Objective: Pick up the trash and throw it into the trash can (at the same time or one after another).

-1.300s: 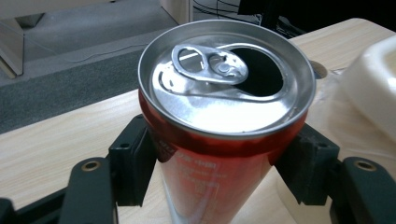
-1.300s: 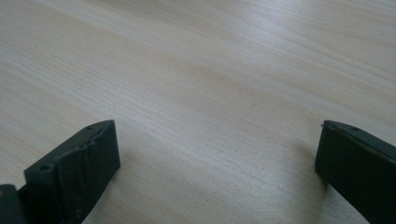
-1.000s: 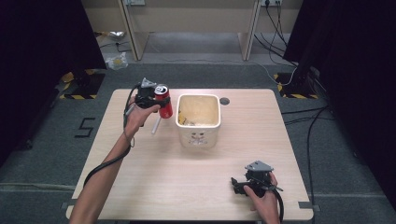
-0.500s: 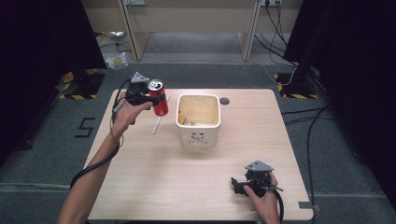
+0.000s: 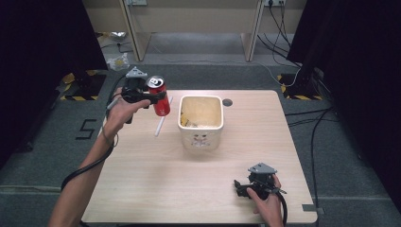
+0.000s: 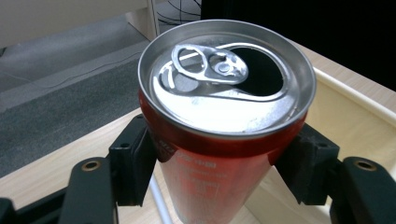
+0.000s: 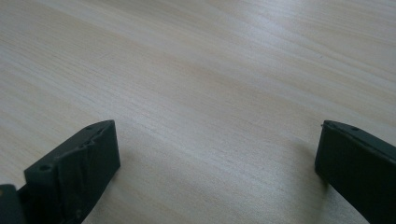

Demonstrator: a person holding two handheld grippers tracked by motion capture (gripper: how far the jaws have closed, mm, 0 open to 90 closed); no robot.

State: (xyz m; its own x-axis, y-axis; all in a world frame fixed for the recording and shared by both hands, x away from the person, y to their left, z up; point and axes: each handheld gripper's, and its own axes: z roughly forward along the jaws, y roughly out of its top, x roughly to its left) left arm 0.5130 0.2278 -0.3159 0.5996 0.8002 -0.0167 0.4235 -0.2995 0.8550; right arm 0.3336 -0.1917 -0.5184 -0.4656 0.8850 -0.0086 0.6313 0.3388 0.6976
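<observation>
Up close, can's [image 6: 224, 135] open mouth

Red can [image 5: 159, 97] in left hand-held gripper [image 5: 152, 96] higher, off the table [image 5: 156, 189]

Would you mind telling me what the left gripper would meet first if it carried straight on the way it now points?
Probably the cream bin: the left gripper, clamped on the opened red can, points right towards it. It may pass above the rim; depth is unclear.

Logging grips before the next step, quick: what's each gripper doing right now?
Left gripper: shut on the red can, lifted beside the bin.
Right gripper: open, nothing between the jaws, low over the table.
</observation>
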